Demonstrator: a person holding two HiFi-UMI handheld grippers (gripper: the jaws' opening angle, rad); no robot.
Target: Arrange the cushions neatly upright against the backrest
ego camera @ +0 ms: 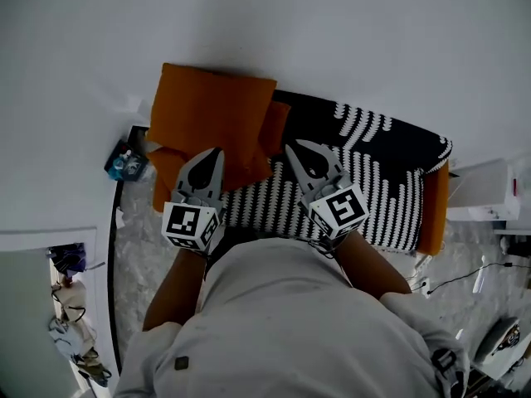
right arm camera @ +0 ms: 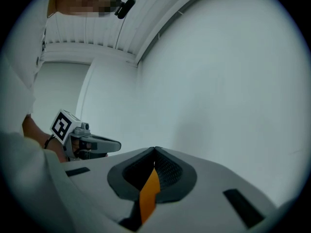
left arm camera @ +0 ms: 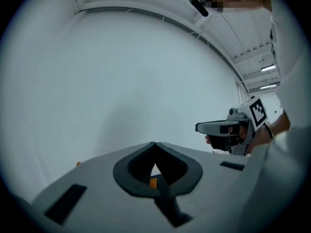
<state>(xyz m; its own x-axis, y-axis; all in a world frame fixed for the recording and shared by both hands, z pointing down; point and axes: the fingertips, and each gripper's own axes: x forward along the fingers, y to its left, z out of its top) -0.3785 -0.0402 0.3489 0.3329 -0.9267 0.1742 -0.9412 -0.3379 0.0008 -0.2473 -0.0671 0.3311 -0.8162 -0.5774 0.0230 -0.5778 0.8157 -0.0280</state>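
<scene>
Leaning against the backrest at the sofa's [ego camera: 373,181] left end, one orange cushion [ego camera: 211,110] is standing upright. Left gripper [ego camera: 219,150] and right gripper [ego camera: 291,146] are hovering at its lower edge, jaws closed tip to tip.

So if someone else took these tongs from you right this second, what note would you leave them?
Left tongs: shut, nothing in them.
Right tongs: shut, nothing in them. Both hover over the sofa's left end.
Things: the orange cushions lie heaped and overlapping at the left end of the black-and-white sofa.
Done: nothing looks tidy so far.
Left: separate the cushions and stand each one upright in a neat row.
</scene>
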